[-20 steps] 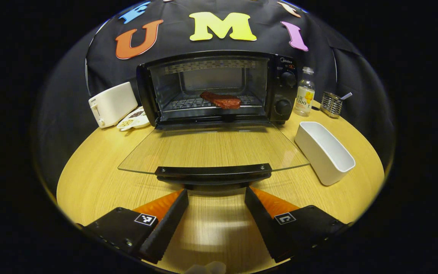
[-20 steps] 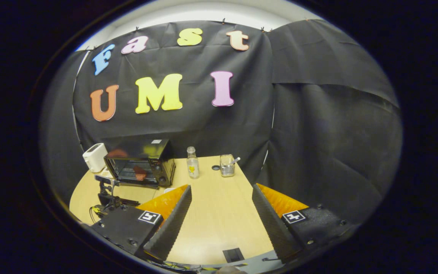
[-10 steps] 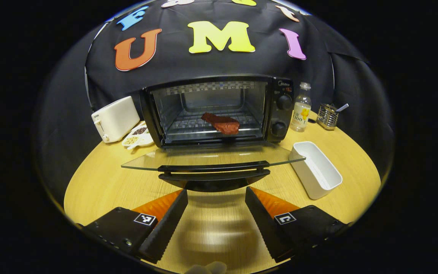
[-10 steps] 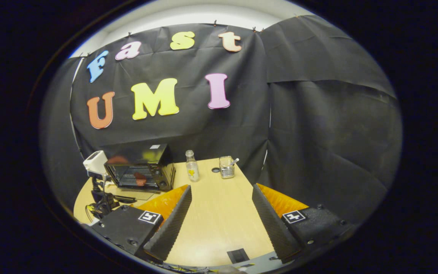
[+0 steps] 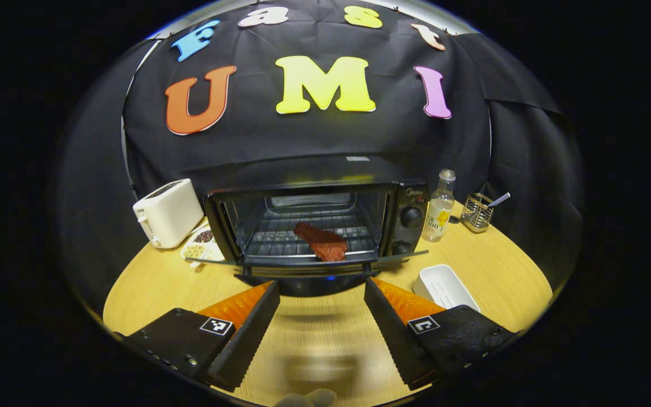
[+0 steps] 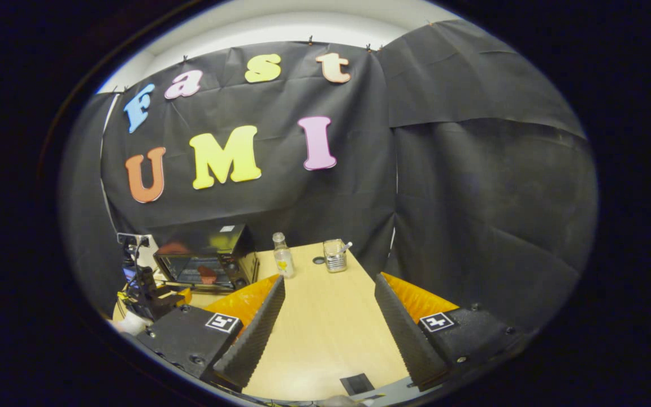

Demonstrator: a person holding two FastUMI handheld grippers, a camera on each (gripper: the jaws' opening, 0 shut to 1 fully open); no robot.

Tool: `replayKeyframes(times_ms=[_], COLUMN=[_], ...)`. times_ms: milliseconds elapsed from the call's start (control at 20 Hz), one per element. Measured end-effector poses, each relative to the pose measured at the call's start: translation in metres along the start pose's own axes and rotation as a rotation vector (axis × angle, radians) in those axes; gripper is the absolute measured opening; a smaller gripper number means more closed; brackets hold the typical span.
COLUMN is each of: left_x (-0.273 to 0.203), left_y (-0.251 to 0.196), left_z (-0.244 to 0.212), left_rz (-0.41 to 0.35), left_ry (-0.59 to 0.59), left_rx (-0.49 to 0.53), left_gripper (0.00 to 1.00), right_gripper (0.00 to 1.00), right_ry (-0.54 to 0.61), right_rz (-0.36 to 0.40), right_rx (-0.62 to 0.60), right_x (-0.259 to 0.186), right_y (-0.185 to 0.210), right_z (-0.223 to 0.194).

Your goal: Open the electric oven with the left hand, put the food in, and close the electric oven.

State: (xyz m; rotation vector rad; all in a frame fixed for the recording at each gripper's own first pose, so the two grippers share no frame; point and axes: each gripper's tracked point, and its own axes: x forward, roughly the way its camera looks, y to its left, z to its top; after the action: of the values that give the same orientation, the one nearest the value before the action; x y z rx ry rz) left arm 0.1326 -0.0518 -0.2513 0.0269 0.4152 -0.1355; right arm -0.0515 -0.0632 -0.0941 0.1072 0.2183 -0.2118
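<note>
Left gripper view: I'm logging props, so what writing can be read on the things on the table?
Oven brand mark beside the top knob: too blurred to read.
Bottle label: too small to read.
Toaster front mark: too small to read.

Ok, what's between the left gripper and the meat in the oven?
In the left gripper view, the oven door and its handle lie between the left gripper and the meat.
</note>
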Motion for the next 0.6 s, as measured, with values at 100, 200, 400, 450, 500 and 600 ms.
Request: replayKeyframes(times_ms=[100, 200, 400, 450, 500, 600], left_x=[0.005, 0.011, 0.008, 0.004, -0.001, -0.009], left_y=[0.004, 0.005, 0.006, 0.006, 0.006, 0.003], left_z=[0.013, 0.018, 0.013, 0.018, 0.016, 0.006], left_rz=[0.009, 0.007, 0.004, 0.007, 0.006, 0.001], left_ry=[-0.019, -0.026, -0.024, -0.042, -0.049, -0.042], left_rx=[0.009, 0.002, -0.015, -0.011, -0.009, -0.019], left_gripper=[0.96, 0.96, 0.97, 0.97, 0.97, 0.97], right_gripper=[1.0, 1.0, 1.0, 1.0, 1.0, 1.0], right_ry=[-0.005, -0.012, -0.012, -0.012, -0.006, 0.005], right_rz=[-0.004, -0.012, -0.031, -0.037, -0.041, -0.041], right_rx=[0.014, 0.028, 0.024, 0.018, 0.016, 0.024], right_x=[0.0, 0.0, -0.003, -0.003, -0.002, 0.0], right_y=[-0.003, -0.007, -0.013, -0.015, -0.016, -0.016], right_z=[0.001, 0.002, 0.0, 0.001, 0.0, -0.001])
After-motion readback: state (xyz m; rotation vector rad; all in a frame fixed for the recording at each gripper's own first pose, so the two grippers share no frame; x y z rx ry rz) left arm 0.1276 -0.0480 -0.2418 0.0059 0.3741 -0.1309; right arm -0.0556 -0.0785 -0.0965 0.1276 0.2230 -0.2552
